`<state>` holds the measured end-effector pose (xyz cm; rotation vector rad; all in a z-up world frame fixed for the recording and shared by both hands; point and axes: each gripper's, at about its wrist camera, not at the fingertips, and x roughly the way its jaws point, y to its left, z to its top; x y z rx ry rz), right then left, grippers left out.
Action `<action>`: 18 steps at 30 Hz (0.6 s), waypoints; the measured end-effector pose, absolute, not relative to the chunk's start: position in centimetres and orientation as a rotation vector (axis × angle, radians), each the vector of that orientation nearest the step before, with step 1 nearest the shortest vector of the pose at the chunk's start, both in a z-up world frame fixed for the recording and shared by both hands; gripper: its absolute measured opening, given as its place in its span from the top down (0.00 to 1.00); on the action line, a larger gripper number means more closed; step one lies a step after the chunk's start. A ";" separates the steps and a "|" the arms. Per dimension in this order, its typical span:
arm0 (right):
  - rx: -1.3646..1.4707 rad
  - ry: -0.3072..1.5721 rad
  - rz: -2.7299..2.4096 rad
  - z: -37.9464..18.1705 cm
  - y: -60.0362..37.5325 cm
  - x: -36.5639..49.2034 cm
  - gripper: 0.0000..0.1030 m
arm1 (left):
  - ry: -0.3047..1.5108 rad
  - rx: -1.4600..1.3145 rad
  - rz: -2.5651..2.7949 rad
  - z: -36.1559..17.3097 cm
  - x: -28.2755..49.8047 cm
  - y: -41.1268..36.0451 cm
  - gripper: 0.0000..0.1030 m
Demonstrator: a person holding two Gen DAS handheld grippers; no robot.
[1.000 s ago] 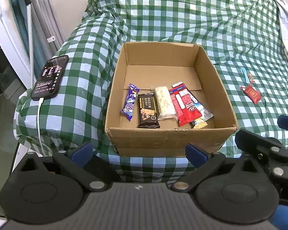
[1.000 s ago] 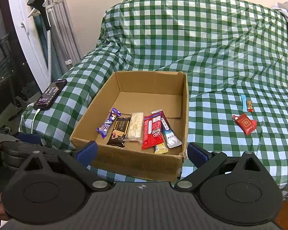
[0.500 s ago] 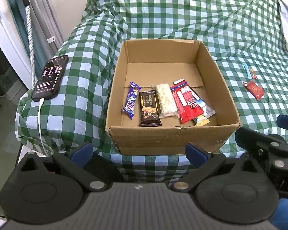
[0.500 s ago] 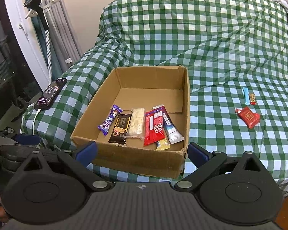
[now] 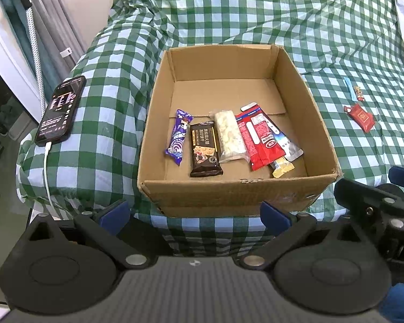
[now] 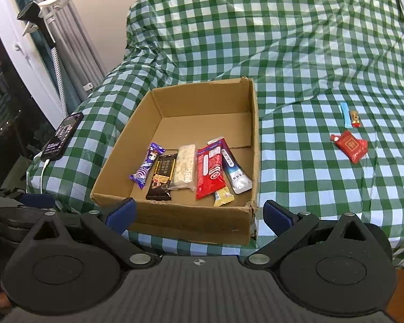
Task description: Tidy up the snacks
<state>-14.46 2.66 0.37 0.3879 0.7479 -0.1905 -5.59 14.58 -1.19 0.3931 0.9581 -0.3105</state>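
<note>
An open cardboard box [image 5: 229,191] [image 6: 188,222] sits on the green checked cloth. Several snacks lie in a row inside: a purple wrapper [image 5: 179,137], a dark chocolate bar [image 5: 204,149], a clear white pack [image 5: 230,136], a red pack [image 5: 258,140], a silver-blue pack [image 5: 285,142] and a small yellow one [image 5: 281,168]. To the right on the cloth lie a red packet [image 6: 351,145], a light blue stick [image 6: 345,114] and a small candy [image 6: 355,118]. My left gripper [image 5: 194,214] and my right gripper [image 6: 199,216] hover open and empty before the box's front wall.
A black phone [image 5: 60,110] on a white cable lies on the cloth's left edge. Beyond it are grey curtains and a clip stand [image 6: 40,21]. The right gripper's body [image 5: 377,202] shows at the left view's right side. The cloth drops off just below the box.
The box and snacks have drifted slightly upward in both views as the grippers shifted. Both grippers stay open and no snack has moved.
</note>
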 end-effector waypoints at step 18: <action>0.485 0.644 -0.366 -0.8 -6.9 -14.9 0.03 | 0.988 0.457 -0.309 -1.6 -2.5 8.8 0.00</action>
